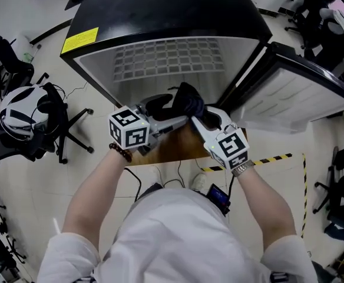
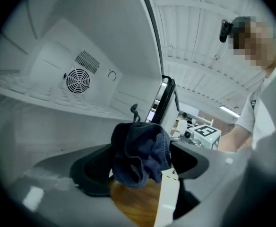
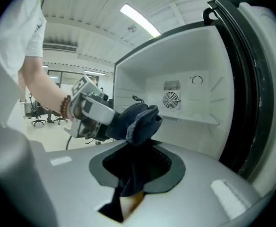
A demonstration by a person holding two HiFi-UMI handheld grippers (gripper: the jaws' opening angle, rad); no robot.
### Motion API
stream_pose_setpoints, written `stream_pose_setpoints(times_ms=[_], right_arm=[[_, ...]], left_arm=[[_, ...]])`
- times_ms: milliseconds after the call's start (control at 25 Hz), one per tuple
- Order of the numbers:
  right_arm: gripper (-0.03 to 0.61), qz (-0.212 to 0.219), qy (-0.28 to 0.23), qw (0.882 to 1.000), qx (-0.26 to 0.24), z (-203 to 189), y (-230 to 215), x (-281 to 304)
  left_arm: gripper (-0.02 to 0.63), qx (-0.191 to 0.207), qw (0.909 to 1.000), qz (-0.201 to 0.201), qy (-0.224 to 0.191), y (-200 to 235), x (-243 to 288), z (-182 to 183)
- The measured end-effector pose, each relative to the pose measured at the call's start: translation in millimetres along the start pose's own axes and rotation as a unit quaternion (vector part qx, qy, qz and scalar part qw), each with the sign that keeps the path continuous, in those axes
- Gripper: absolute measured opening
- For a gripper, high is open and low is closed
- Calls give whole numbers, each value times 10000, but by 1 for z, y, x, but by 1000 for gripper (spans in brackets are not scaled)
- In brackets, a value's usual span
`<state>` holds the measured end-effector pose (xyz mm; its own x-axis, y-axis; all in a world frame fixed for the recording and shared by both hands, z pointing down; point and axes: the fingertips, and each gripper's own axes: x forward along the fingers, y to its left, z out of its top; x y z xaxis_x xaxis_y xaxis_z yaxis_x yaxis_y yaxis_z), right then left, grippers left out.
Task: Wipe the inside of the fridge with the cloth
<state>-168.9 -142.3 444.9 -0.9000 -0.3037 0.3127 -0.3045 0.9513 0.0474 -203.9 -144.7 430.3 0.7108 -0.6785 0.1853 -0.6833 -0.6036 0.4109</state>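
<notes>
Working tool: the right gripper (image 3: 130,178) has its jaws nipped down on a tail of the dark blue cloth (image 3: 139,119), which rises from the pinch into a loose bunch just ahead of it.
Second tool: the left gripper (image 2: 141,168) stands with its jaws spread wide. The bunch sits between them, but the pads do not appear to press it, so the hold reads as the right side's alone.
Task item: the cloth hangs in the air between the two tools at the mouth of the fridge (image 1: 160,16), clear of every inner surface as far as the views show.
Appliance: the door (image 1: 295,93) is swung wide open to the right. The white cavity shows a wire shelf (image 1: 169,58) and a back wall with a round fan grille (image 2: 77,81).
Done: the door is open, and the cloth is in hand and up at the opening.
Left to do: by the look of it, all the wiping. No wall, shelf or floor of the cavity is in contact with the cloth, and the pictures cannot tell whether any surface has been wiped.
Around: the person (image 1: 178,234), in a white top, stands square to the opening. An office chair (image 1: 66,137) and striped floor tape (image 1: 272,159) flank the spot.
</notes>
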Motion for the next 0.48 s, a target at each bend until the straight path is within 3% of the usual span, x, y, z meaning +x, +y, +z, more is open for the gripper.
stream_pose_setpoints(times_ms=[160, 480], right_arm=[[75, 734, 8, 9972, -147, 9, 23, -15], [75, 1641, 160, 9855, -387, 16, 54, -38]], left_arm=[[427, -236, 9967, -736, 255, -19, 2, -9], [407, -521, 9808, -1760, 658, -62, 7, -22]])
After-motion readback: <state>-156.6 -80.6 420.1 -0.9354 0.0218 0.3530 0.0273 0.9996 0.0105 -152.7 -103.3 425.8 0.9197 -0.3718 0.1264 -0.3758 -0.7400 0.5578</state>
